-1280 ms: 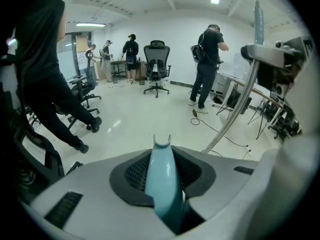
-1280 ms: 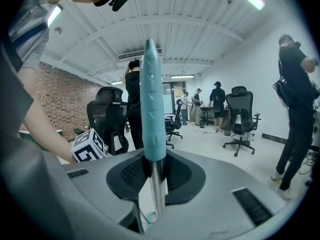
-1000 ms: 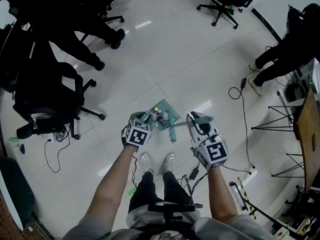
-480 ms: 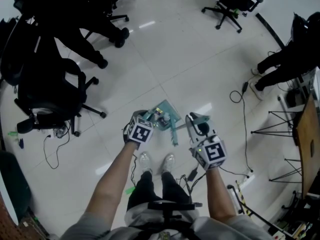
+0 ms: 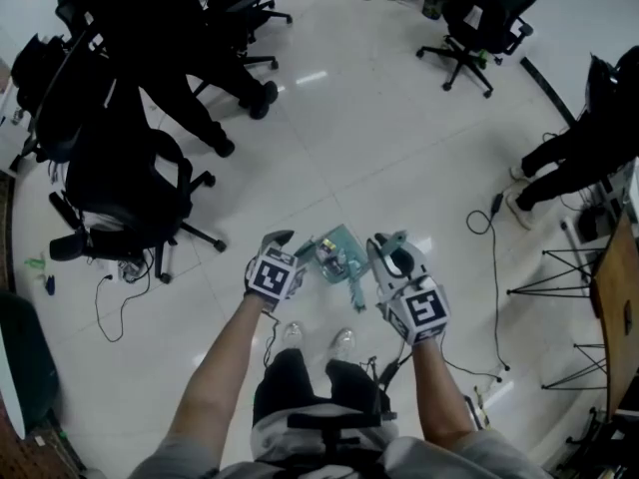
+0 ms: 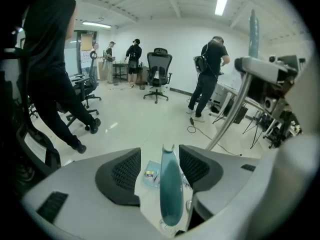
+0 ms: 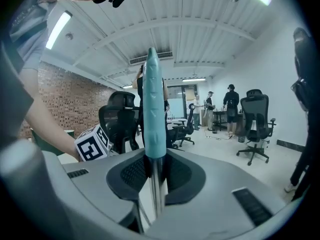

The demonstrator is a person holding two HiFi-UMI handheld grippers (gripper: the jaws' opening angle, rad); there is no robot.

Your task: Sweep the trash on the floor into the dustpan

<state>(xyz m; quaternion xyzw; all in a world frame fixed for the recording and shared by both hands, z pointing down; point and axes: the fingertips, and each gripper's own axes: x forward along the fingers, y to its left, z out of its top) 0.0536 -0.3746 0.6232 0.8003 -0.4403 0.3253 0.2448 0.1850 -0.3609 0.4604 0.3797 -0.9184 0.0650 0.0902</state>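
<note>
Dustpan handle (image 6: 169, 194) loose between just-opened left fingers (image 6: 125, 171); right fingers (image 7: 131, 174) grip broom (image 7: 152, 109).

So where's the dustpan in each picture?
Head view: dustpan on the floor, just below centre.
Left gripper view: bottom middle, its teal handle between the left gripper's just-opened jaws.
Right gripper view: not in it.
Shared landmark: broom handle, in both gripper views, clamped by the right gripper.

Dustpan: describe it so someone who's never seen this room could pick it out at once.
On the white tiled floor, look just ahead of the standing person's pale shoes. The flat teal plastic dustpan lies there with small bits of litter in it. It is the only teal tray on the floor, unlike the black office chairs and black cables around it.
</note>
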